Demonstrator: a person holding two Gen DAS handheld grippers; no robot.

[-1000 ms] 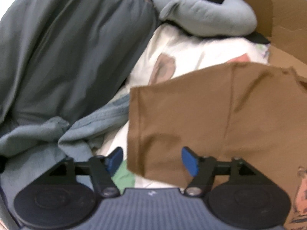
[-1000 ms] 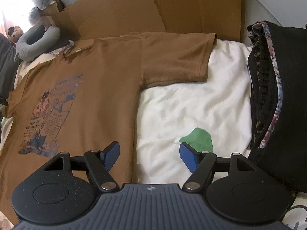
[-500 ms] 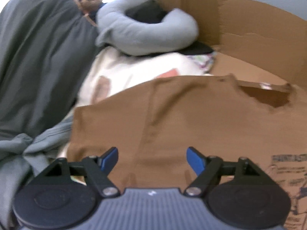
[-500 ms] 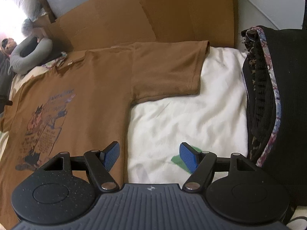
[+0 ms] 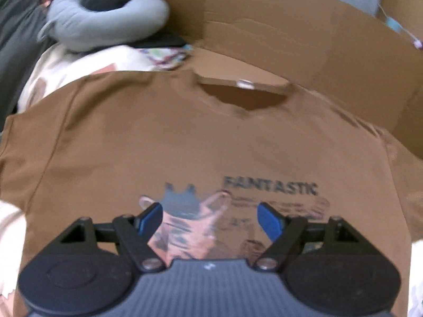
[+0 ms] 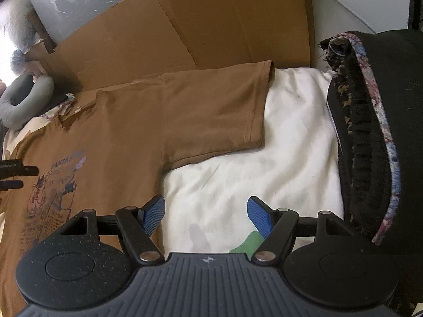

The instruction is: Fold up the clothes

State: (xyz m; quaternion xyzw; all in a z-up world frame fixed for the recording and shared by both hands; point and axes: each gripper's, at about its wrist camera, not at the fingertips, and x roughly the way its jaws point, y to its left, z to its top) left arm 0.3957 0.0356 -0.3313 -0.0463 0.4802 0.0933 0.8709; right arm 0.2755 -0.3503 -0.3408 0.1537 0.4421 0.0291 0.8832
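A brown T-shirt [image 5: 158, 145] with a cat print and the word FANTASTIC lies flat, front up, on white bedding [image 6: 264, 171]. My left gripper [image 5: 210, 220] hovers over the chest print, below the collar [image 5: 243, 97]. Its jaws stand wide apart and its blue pads press on nothing. In the right wrist view the same T-shirt [image 6: 127, 137] spreads to the left, its right sleeve [image 6: 224, 111] laid out flat. My right gripper [image 6: 206, 218] is open over the bedding just beside the shirt's side edge, below that sleeve, and holds nothing.
Flattened cardboard [image 5: 290, 39] stands along the far side behind the collar. A grey neck pillow [image 5: 105, 18] and dark grey cloth [image 5: 13, 39] lie at the far left. A pile of black clothes with a patterned trim [image 6: 383, 132] sits close on the right.
My left gripper has swept from the shirt's left sleeve edge across to the chest print, and its jaws have spread a little. The right gripper has edged forward toward the right sleeve.
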